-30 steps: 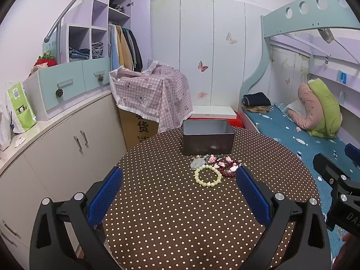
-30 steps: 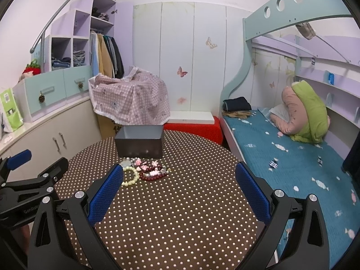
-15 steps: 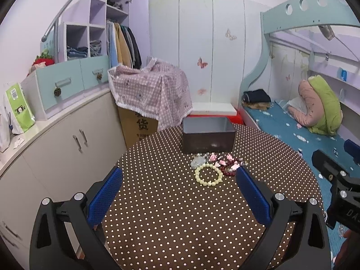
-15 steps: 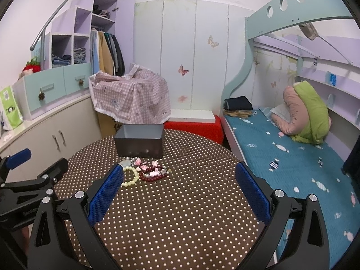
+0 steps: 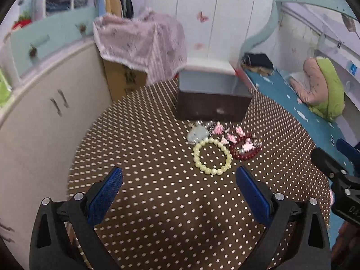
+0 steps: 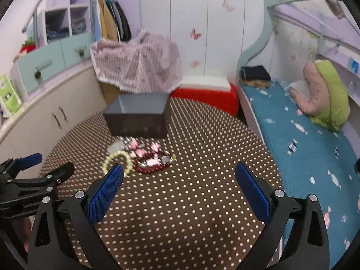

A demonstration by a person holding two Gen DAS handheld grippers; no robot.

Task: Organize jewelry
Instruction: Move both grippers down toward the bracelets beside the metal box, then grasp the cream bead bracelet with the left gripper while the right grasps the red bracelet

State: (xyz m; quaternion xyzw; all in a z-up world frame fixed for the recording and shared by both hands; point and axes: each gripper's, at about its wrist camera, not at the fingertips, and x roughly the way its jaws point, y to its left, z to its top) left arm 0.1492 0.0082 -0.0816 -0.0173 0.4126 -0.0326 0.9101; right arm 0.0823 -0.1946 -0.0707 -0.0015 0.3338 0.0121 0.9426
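Right, I have both grippers above the near half of the round table (image 5: 139, 139), with its brown cloth dotted white. My left gripper (image 5: 178, 185) has its blue-padded fingers (image 5: 105, 194) spread wide and holds nothing; my right gripper (image 6: 178, 184) is spread just as wide and empty too. In the left view the right gripper shows as a black frame at the right edge, beside the table's rim.

The jewelry sits in a small cluster near the middle of the table, just in front of the dark box (image 5: 212, 102), which is open at the top and looks empty from what I can see of its pale inside. Nearest me is the pale yellow bead bracelet (image 5: 212, 156), lying flat in a ring. Touching it on the right is the dark red bead bracelet (image 5: 245, 149), with pink and silvery pieces lying on it. Behind them are the pink charms (image 5: 225, 132) and a pale grey-blue pendant (image 5: 198, 133), close to the box's front wall. These small pieces are blurred, so I cannot tell them apart well.

Nothing stands between my fingers and the cluster. In the right view, my left finger pad overlaps the near edge of the yellow bracelet. Beyond the table, a cardboard carton under a pink checked cloth (image 5: 144, 40) stands at left, a red bench (image 6: 207, 99) behind, and a bed with a blue sheet (image 6: 299, 132) at right
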